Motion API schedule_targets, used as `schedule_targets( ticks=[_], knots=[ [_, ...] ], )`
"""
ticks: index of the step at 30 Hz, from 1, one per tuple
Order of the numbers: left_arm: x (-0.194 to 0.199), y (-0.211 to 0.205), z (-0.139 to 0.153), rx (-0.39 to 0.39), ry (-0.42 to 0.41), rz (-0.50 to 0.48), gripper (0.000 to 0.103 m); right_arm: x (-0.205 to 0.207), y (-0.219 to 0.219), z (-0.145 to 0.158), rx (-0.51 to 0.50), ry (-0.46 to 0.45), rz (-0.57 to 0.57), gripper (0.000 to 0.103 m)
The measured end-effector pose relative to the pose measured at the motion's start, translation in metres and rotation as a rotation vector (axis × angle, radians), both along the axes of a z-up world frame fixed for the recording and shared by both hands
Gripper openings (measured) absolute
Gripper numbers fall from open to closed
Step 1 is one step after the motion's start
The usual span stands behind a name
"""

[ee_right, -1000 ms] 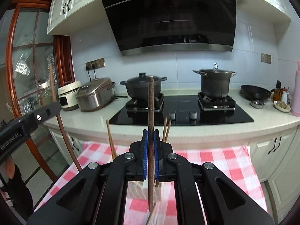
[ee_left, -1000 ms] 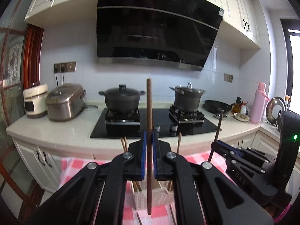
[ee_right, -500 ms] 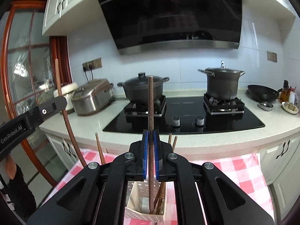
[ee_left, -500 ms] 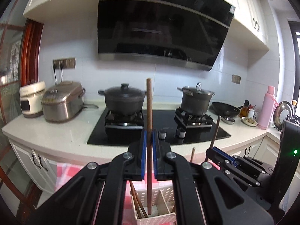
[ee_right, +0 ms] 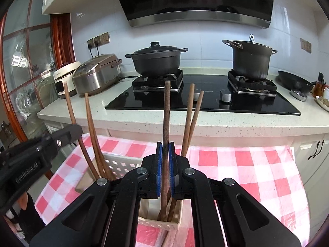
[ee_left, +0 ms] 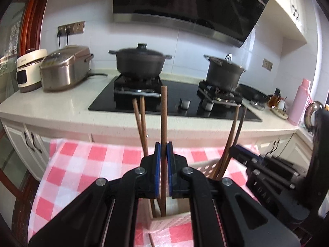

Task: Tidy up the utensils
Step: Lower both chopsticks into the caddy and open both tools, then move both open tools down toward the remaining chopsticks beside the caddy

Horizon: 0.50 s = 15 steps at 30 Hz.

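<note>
Chopsticks [ee_left: 163, 123] lower; tips hidden in basket [ee_right: 123, 162]

Two tongs: left tongs [ee_left: 161, 152], right tongs [ee_right: 165, 154]. Chopsticks: six counted in right wrist view, one clamped [ee_right: 166, 115], two beside it [ee_right: 190, 113], three at left [ee_right: 90, 127]; more possibly hidden. One white slotted basket [ee_right: 121, 162]. Two black pots [ee_right: 157, 59] [ee_right: 250, 57] on hob. Two rice cookers [ee_right: 96, 74] [ee_right: 63, 78]. One wok [ee_right: 294, 81]. One pink flask [ee_left: 299, 100]. One checked cloth [ee_right: 246, 164].

White-tiled wall [ee_right: 205, 41] — cream cabinets [ee_left: 292, 6], daylit.
</note>
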State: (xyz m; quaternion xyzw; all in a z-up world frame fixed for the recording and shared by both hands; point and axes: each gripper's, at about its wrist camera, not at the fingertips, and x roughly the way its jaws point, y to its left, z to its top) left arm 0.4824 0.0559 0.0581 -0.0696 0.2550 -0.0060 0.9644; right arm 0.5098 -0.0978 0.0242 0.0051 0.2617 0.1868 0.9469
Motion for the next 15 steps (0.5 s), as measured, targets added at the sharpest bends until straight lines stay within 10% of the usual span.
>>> schedule_targets(
  ticks=[8,15],
  knots=[
    [-0.014,0.006,-0.013,0.041,-0.004,0.057,0.014,-0.01,-0.017,0.0,0.03,0.002,-0.029,0.034],
    [-0.058,0.012,-0.021,0.091,-0.043,0.121,0.057,-0.046,-0.036,-0.001,0.057,-0.016,-0.038,0.038]
  ],
)
